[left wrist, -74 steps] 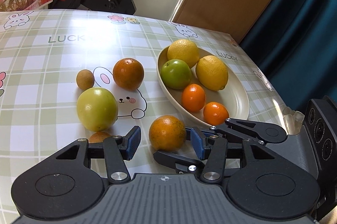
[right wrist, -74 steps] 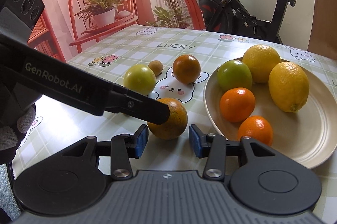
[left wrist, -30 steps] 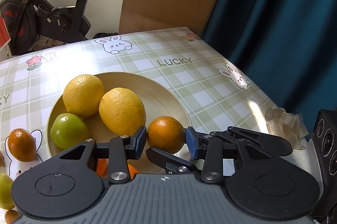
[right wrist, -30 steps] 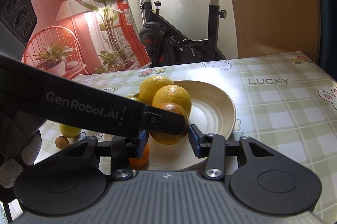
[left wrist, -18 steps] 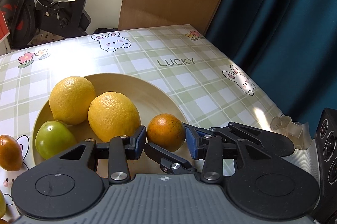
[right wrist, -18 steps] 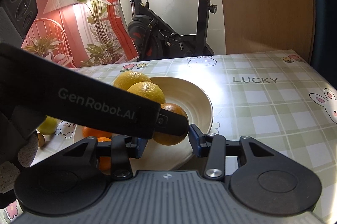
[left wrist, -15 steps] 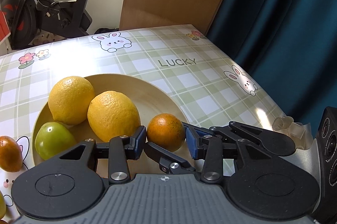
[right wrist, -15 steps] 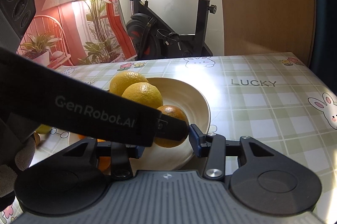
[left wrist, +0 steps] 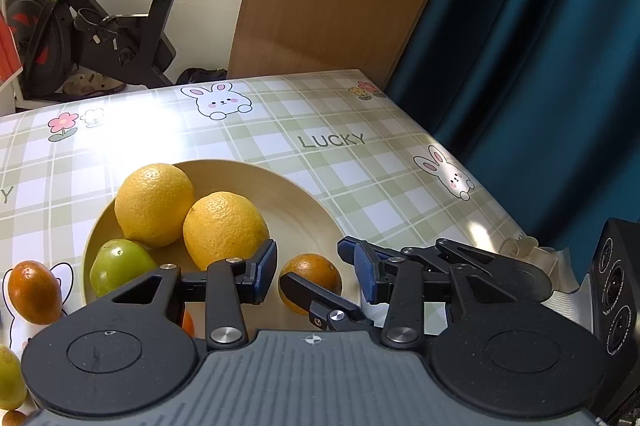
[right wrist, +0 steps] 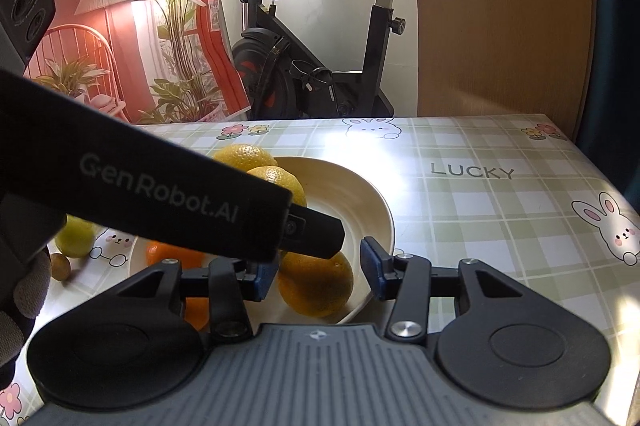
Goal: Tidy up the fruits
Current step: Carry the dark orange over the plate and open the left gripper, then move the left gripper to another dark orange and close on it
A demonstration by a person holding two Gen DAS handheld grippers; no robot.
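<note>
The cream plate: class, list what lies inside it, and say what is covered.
Inside the cream plate: two lemons, a green fruit and a dark orange. The left gripper covers most of some smaller orange fruit; their number is unclear.

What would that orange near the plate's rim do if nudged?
The orange looks round, so it would probably roll, likely down the plate's sloped wall toward the lemons. Its peel looks dimpled and firm, so it should grip well rather than slip. It is smaller than the lemons, so it is probably light.
</note>
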